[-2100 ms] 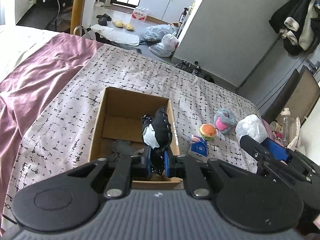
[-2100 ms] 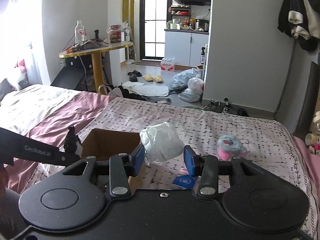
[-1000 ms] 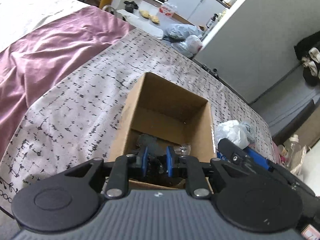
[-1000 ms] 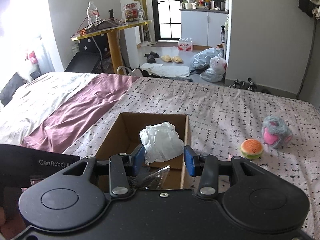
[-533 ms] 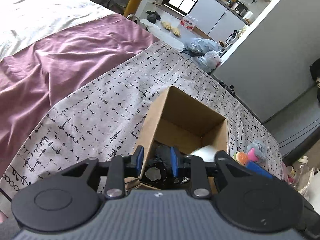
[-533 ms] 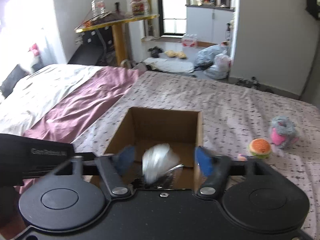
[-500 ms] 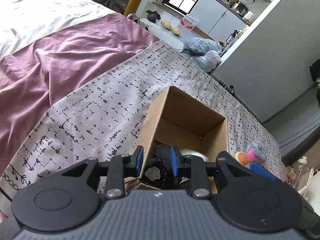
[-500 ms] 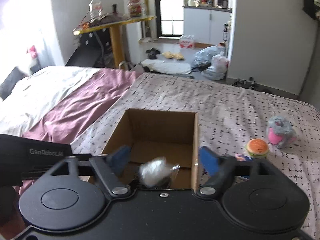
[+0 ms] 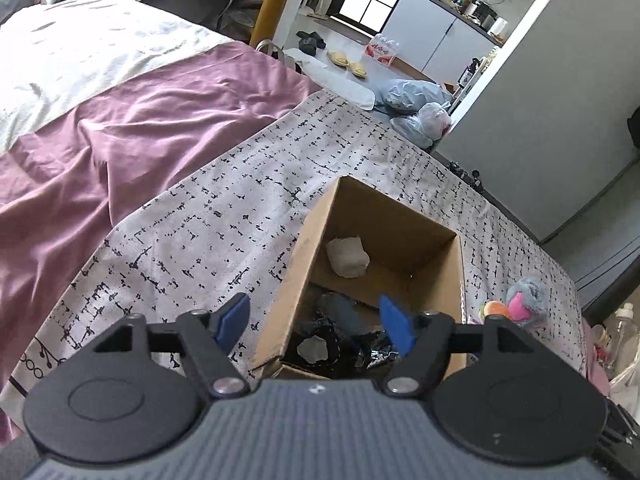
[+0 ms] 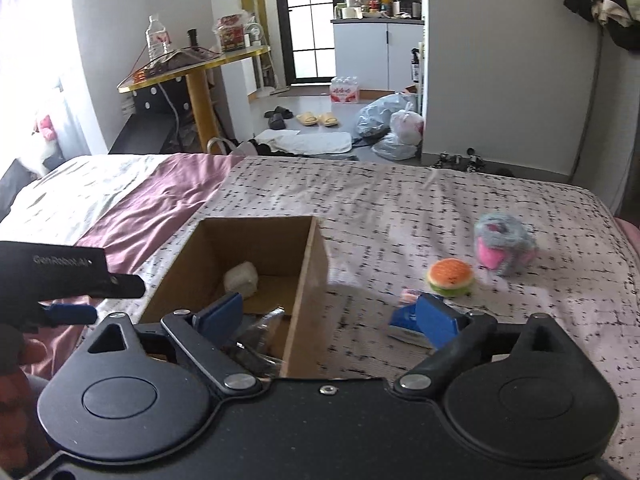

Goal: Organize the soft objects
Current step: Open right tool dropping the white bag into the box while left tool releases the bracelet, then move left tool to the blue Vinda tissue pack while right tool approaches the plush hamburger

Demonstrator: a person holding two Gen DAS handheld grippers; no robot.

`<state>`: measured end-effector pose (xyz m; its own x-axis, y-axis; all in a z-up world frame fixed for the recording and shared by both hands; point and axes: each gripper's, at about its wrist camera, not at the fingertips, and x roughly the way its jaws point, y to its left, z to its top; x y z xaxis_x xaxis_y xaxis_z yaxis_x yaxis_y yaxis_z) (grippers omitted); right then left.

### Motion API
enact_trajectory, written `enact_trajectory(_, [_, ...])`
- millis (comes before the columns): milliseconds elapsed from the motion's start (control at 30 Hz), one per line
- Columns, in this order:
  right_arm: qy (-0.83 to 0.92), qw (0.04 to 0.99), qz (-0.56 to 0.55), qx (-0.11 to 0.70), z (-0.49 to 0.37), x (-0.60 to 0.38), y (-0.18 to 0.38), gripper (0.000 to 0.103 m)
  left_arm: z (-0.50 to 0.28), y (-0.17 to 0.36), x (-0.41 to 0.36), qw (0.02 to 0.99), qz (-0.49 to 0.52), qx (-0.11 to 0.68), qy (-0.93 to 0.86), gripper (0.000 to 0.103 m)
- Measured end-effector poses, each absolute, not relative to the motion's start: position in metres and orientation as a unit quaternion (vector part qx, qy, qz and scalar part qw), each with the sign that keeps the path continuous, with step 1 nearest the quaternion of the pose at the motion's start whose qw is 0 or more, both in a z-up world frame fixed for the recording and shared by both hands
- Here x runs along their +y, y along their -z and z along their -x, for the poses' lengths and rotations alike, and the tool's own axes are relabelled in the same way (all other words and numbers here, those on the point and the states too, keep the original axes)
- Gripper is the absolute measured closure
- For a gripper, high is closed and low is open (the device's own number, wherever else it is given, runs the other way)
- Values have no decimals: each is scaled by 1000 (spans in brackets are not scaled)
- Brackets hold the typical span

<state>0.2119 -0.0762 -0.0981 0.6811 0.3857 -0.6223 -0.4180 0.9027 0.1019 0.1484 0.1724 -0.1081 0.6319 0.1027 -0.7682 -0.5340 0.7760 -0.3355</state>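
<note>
A bed fills both views, seen from two hand-held claws. At far left lies a cream and purple blanket (image 9: pixel 120 120); beside it a white bedspread (image 9: pixel 224 216) with black marks covers the rest.

On the bedspread stands an open cardboard box (image 9: pixel 400 216). Inside, a white soft lump (image 9: pixel 346 257) rests against the far wall, and a dark bundle (image 9: pixel 340 336) with a pale patch lies at the near end, beside what may be crinkled clear wrapping; that corner is too shadowed to be sure.

To the right of the box, still out on the bedspread, are a small blue packet (image 10: pixel 404 320), a toy burger (image 10: pixel 450 278) and a grey and pink plush toy (image 10: pixel 502 249).

What could go wrong: the right claw hangs across the box's right wall, so a low sweep toward the toys could knock or tip the light box. The round burger may also roll or squirt out of a poor pinch.

The left claw (image 9: pixel 316 322) is spread wide above the near end of the box, holding and touching nothing. The right claw (image 10: pixel 330 314) is likewise spread wide and empty, one finger over the box, the other over the blue packet.
</note>
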Motion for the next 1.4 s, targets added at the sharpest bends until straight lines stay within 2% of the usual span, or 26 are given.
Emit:
enact_trajectory(300, [-211,922,-6,326,-214,-124,98,4,-152,99,150,875,223,383,-193,27])
enact_trajectory(467, [-214,923,-17,320,-215,-150,98,0,-154,90,141,878,207,383,-198,18])
enact_trajectory(767, [-217,924,-33,314,-221,-184,102,0,-165,79,104,895,171,372,-179,1])
enact_trajectory(1400, [-212,917,-115,318,-248,-239,136,0,-196,89,37,911,166,352,-139,0])
